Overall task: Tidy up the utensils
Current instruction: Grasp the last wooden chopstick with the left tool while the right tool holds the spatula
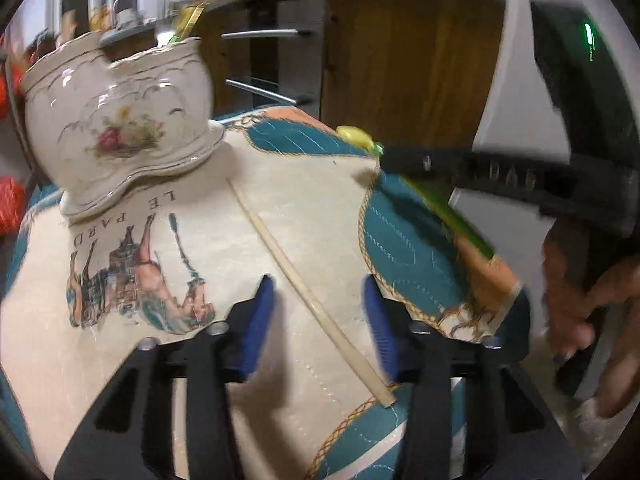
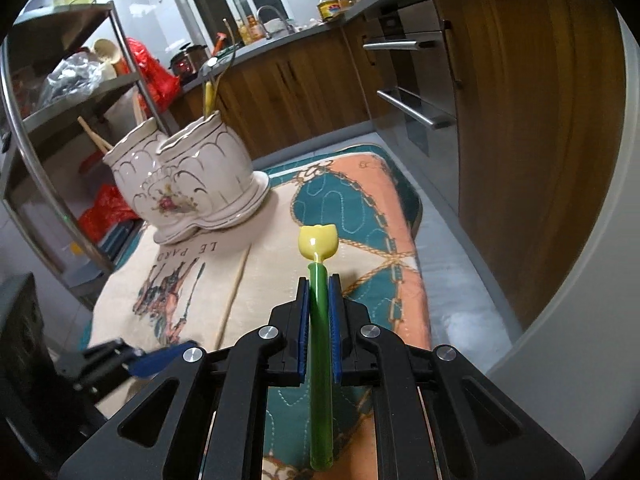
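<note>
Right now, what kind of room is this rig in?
Most likely a home kitchen: wooden cabinets under a counter with a sink faucet, a metal storage rack, and a ceramic utensil holder.

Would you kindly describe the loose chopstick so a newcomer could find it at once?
Start at the white ceramic holder on the printed cloth. From its base, a thin pale wooden chopstick lies flat, running diagonally toward the open left tongs. Unlike the green, yellow-tipped utensil, it is plain and ungripped.

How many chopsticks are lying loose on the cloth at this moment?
1: a chopstick lies on the cloth, in front of the holder, under the open left gripper. Others may be hidden in the holder.
</note>
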### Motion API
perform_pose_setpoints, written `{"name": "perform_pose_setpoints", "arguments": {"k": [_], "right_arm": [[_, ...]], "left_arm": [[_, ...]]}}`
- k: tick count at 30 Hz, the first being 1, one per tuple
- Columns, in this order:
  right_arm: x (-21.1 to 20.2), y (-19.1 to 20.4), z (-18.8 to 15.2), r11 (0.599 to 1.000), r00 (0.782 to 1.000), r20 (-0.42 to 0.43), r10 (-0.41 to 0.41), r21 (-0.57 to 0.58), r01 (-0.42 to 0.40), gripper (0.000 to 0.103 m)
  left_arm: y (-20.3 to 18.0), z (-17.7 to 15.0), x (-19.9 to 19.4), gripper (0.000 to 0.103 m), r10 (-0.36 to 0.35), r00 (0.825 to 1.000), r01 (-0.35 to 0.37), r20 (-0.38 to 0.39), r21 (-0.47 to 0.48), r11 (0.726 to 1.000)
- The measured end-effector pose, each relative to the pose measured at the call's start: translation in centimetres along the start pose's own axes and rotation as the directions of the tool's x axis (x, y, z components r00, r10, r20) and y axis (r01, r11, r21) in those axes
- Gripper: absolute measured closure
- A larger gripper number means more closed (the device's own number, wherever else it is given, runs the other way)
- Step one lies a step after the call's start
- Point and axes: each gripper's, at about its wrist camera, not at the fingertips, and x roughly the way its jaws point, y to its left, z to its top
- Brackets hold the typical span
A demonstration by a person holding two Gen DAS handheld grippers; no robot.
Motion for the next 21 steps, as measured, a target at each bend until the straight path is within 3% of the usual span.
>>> {"name": "perform_pose_setpoints", "arguments": {"k": [2, 6, 12, 21], "right_arm": [[-0.1, -0.1, 0.0, 1.000, 1.000, 0.000, 0.000, -0.001, 0.000, 0.093], [0.0, 0.2, -0.1, 1.000, 1.000, -0.003, 0.003, -0.019, -0.003, 0.093], [0.0, 1.4, -0.2, 0.998, 1.000, -0.001, 0.008, -0.056, -0.008, 0.093], [0.2, 3.0, -0.7, 0.991, 1.000, -0.003, -0.019, -0.133, 0.018, 0.093]], "left_arm": [[-0.3, 0.1, 0.1, 0.085, -0.010, 1.000, 0.010, -0.007, 0.035, 0.999], [0.8, 0.3, -0.1, 0.096, -0.048, 0.998, 0.050, -0.037, 0.033, 0.998], [3.8, -0.3, -1.7, 0.097, -0.063, 0.995, 0.068, -0.080, 0.064, 0.996], [11.2, -2.4, -4.4, 0.097, -0.004, 0.991, 0.013, -0.137, 0.060, 0.998]]}}
